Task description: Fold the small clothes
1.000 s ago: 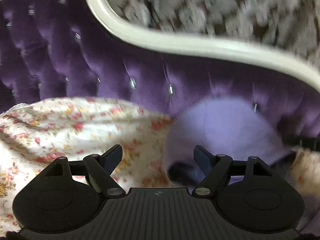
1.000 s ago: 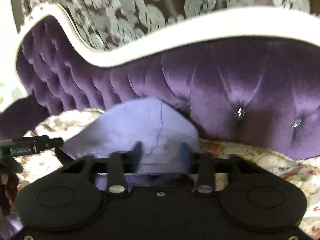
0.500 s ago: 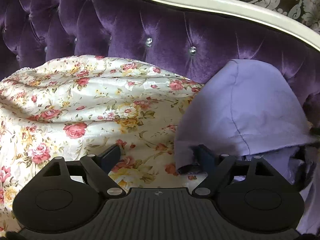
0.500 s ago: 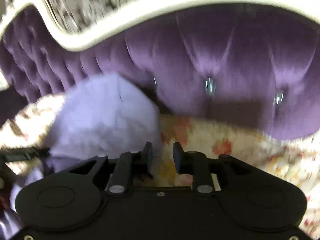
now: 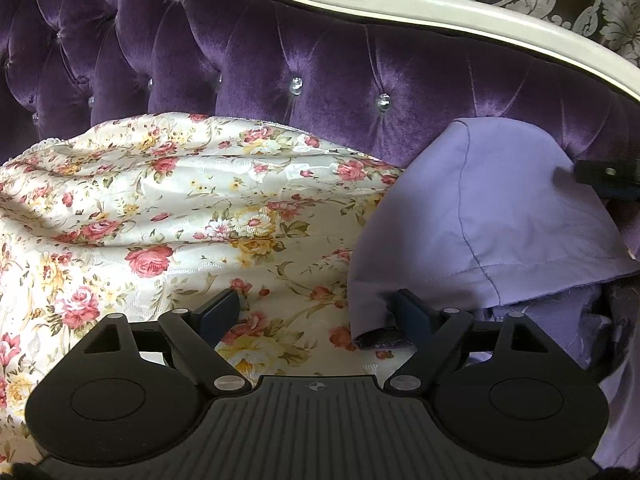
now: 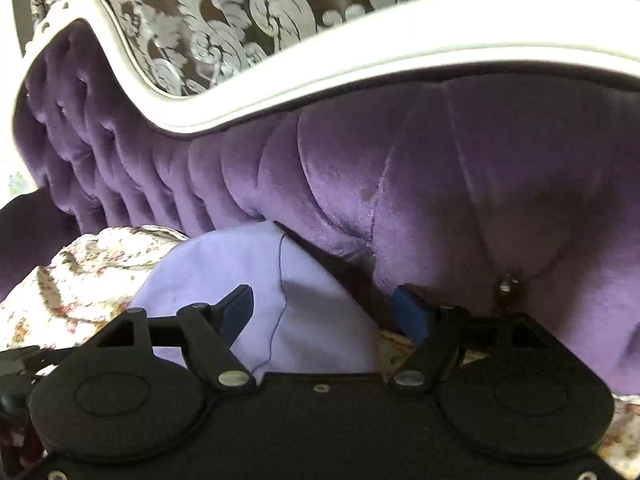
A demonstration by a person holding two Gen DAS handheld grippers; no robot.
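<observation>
Lilac garment (image 5: 480,216): lay humped on floral coverlet (image 5: 160,216) against purple tufted headboard (image 5: 320,60). Judged light, limp, best taken at stitched hem. Left tool (image 5: 316,312) open, empty; right tool (image 6: 324,312) jaws just opened, straddling cloth ungripped.

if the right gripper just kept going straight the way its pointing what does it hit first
Most likely the lavender garment lying between the open right gripper fingers, then the purple tufted sofa back behind; depth is hard to judge.

No readable text, labels, brands or numbers anywhere in view
</observation>
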